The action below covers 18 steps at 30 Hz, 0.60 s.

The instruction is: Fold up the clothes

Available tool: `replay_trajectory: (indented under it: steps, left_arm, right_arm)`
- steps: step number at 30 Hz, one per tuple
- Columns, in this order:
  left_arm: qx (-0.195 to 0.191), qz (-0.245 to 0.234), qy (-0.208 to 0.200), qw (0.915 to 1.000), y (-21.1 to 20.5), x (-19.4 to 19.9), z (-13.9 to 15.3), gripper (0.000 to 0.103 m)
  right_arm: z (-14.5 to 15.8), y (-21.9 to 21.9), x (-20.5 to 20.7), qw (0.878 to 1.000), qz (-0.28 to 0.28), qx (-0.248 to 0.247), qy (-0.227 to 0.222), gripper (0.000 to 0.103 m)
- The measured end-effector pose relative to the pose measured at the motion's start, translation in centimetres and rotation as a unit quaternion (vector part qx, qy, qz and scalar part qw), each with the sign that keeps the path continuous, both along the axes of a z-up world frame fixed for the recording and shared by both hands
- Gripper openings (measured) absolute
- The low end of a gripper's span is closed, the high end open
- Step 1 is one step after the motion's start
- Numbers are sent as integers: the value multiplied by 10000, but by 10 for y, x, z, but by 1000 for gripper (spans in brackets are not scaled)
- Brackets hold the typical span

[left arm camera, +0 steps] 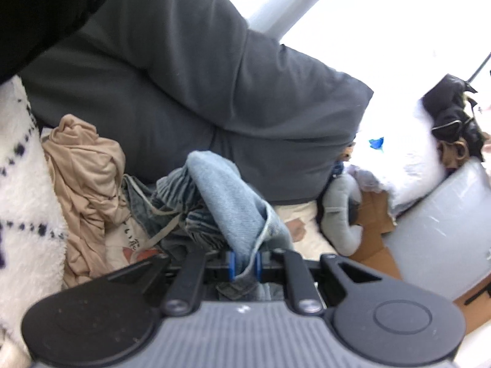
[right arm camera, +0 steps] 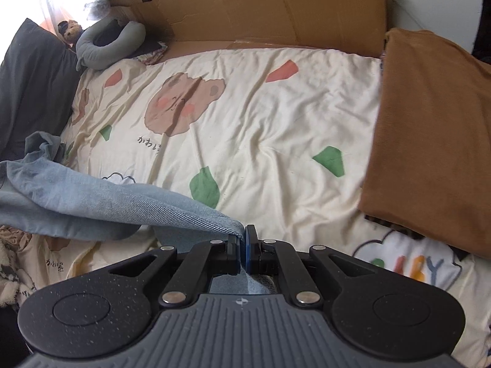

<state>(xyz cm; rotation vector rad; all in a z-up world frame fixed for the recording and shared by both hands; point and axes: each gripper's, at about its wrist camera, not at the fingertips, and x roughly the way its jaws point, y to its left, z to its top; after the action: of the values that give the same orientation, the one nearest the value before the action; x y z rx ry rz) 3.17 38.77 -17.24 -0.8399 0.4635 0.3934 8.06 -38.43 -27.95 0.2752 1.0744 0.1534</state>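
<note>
Right gripper (right arm camera: 242,247) and left gripper (left arm camera: 244,263) both pinch blue jeans (right arm camera: 92,205): thick, floppy, heavy; hold by hems.

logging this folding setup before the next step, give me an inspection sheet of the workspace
surface: bed sheet, cream with a bear and leaf print, creased, mostly bare in the middle
job's things: jeans, light blue, lifted off the sheet and held at two points
clutter: tan garment crumpled beside the jeans; brown blanket folded on the sheet's far side; grey pillow; neck pillow; white fleece
grippers: left gripper shut on the jeans; right gripper shut on a jeans edge
cables: nothing seen
surroundings: cardboard along the wall behind the bed; bright window, washed out
</note>
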Motion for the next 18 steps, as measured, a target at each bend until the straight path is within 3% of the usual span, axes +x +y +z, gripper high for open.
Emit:
replay_trajectory:
  steps: [13,18]
  left_arm:
    - [-108,-90,-358,9993,-28,-72,57,12]
    - [-109,-212,-259,9994,-31,-65,51,12]
  right_arm:
    - [12,-25,-40,9998,-85,171,-39,0]
    - [6,-37,-46,9997,-128,202,72,0]
